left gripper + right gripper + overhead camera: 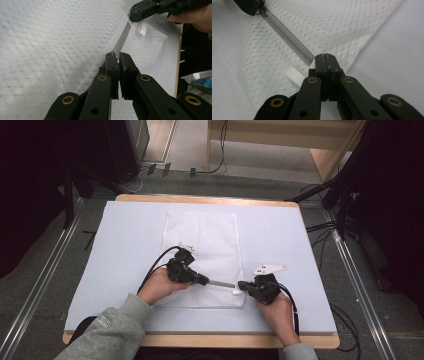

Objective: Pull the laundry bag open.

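The zipper (222, 283) runs left to right between left gripper (206, 281), clamping its slider, and right gripper (240, 285), pinching its end

High view: fixed above the person's side, looking forward and down over the whole pale blue-covered table (280, 235), from well off. Left gripper view: rides close behind its black jaws, just above the white mesh zippered bag (50, 37), facing along the grey zipper (121, 41). Right gripper view: equally close, facing back along it. Shared by all: the zipper stretch (287, 37).
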